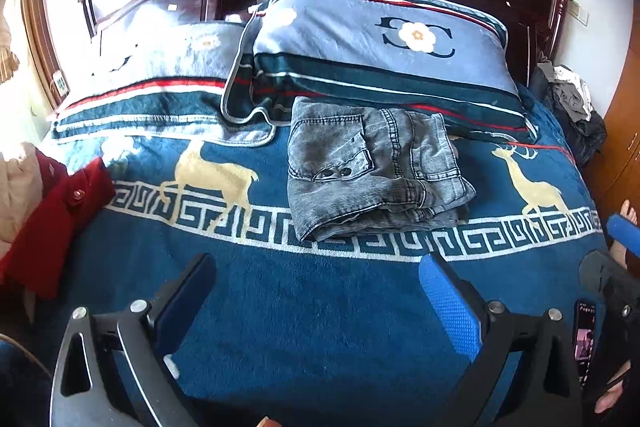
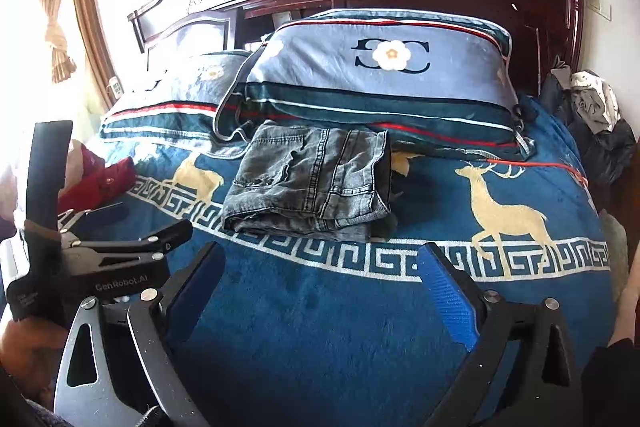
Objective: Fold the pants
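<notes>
both left gripper (image 1: 316, 291) and right gripper (image 2: 320, 279) hover wide open, empty, short of folded pants (image 1: 372, 171).

"GenRobot.AI" stands in pale letters on the black body of the left tongs (image 2: 112, 223) seen from the right wrist view, with smaller print below it too blurred to read, while the pillow (image 1: 384, 43) bears a dark back-to-back "CC" monogram around a white flower.
</notes>
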Demonstrator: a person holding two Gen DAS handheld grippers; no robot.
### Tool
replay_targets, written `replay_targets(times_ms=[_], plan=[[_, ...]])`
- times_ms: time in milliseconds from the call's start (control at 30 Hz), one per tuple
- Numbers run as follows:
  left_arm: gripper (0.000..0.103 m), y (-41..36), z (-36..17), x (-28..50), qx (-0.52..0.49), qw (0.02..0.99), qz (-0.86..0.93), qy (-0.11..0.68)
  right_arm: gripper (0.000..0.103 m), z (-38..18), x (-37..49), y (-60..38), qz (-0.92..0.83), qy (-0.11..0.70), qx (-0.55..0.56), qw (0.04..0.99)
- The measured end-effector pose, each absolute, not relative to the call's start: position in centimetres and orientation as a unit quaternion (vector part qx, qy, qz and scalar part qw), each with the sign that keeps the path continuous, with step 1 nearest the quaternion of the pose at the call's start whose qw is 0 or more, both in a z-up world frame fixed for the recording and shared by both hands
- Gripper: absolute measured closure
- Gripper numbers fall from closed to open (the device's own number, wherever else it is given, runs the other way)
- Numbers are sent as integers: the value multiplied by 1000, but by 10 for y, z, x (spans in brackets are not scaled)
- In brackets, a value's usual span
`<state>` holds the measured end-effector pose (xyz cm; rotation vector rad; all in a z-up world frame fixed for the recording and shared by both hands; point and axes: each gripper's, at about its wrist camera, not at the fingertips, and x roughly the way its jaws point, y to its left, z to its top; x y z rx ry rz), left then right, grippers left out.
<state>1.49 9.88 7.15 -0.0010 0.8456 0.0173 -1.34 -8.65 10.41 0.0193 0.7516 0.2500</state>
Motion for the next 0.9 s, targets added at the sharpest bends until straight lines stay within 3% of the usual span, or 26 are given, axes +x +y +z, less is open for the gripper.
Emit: replay_targets(times_ms=[900], plan=[[0,107,96,-24,3,922,58,384,5,135,-45,-89,122,355,28,927]])
